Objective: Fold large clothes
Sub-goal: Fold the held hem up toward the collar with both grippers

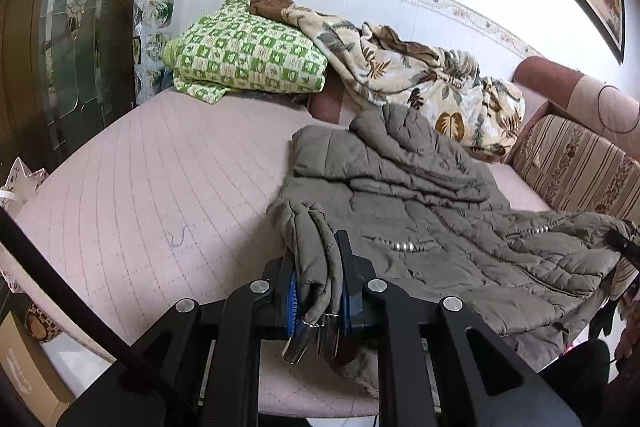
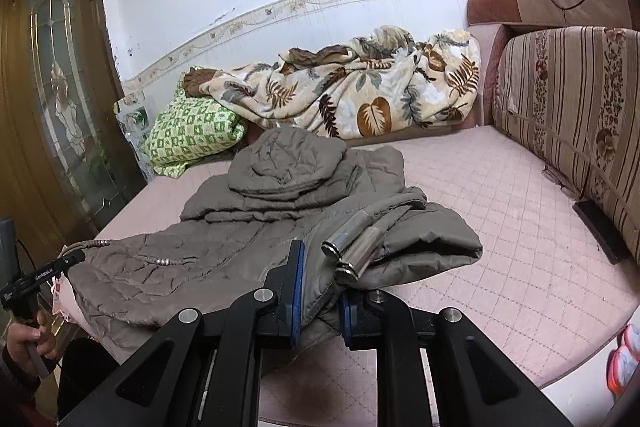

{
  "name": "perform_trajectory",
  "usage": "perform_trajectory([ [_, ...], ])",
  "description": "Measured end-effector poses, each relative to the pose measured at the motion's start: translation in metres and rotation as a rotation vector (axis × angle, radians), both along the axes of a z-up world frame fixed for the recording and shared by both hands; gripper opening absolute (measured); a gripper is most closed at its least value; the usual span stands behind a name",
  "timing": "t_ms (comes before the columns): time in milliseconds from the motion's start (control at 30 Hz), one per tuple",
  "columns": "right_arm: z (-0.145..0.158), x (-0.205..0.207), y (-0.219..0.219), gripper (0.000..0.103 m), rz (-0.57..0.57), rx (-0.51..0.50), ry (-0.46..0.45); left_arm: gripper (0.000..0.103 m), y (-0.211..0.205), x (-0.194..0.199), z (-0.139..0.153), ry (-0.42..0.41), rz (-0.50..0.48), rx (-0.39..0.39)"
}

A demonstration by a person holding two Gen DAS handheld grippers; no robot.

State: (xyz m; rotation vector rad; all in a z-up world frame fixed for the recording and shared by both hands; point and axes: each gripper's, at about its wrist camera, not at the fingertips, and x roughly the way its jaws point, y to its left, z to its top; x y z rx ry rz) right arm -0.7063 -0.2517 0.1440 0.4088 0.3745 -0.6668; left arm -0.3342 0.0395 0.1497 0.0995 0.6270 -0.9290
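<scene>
A grey-brown quilted hooded jacket (image 1: 420, 211) lies spread on a pink quilted sofa-bed (image 1: 160, 179), hood toward the wall. My left gripper (image 1: 318, 267) is shut on a bunched hem corner of the jacket with metal cord ends hanging from it. My right gripper (image 2: 320, 287) is shut on the jacket's (image 2: 248, 247) other hem corner, where two metal cord ends (image 2: 352, 243) lie on top. The left gripper (image 2: 40, 275) also shows at the left edge of the right wrist view, and the right gripper (image 1: 624, 245) at the right edge of the left wrist view.
A leaf-print blanket (image 2: 360, 87) and a green checked quilt (image 1: 244, 55) are piled at the back against the wall. A striped sofa backrest (image 2: 568, 115) stands on the right, with a dark flat object (image 2: 602, 231) at its foot. A wooden glass door (image 2: 52, 75) is on the left.
</scene>
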Motion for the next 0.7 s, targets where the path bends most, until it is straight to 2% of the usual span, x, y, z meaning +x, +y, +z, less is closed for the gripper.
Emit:
perform_trajectory([
  [267, 0.021, 0.008, -0.017, 0.015, 0.006, -0.012, -0.035, 0.015, -0.022, 0.019, 0.031, -0.013, -0.003, -0.047],
  [700, 0.056, 0.038, -0.053, 0.015, -0.004, -0.042, -0.068, 0.016, -0.072, 0.046, 0.069, -0.057, 0.005, -0.076],
])
